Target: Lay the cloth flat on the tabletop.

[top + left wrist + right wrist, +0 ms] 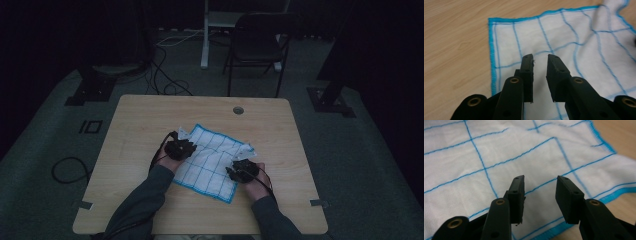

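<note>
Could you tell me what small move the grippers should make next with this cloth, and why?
Probably lower the left gripper and close it on the cloth's near blue-hemmed edge. Its jaws stand apart above the fabric with nothing between them, and the right gripper is likewise open over the cloth. The cloth lies spread on the table, one far corner rumpled, so neither gripper has a hold yet.

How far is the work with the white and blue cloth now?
Done: the cloth lies mostly flat on the table. In hand: the left tongs and right tongs are open above it, gripping nothing. Left: the far right corner looks rumpled, and no fold is made yet.
</note>
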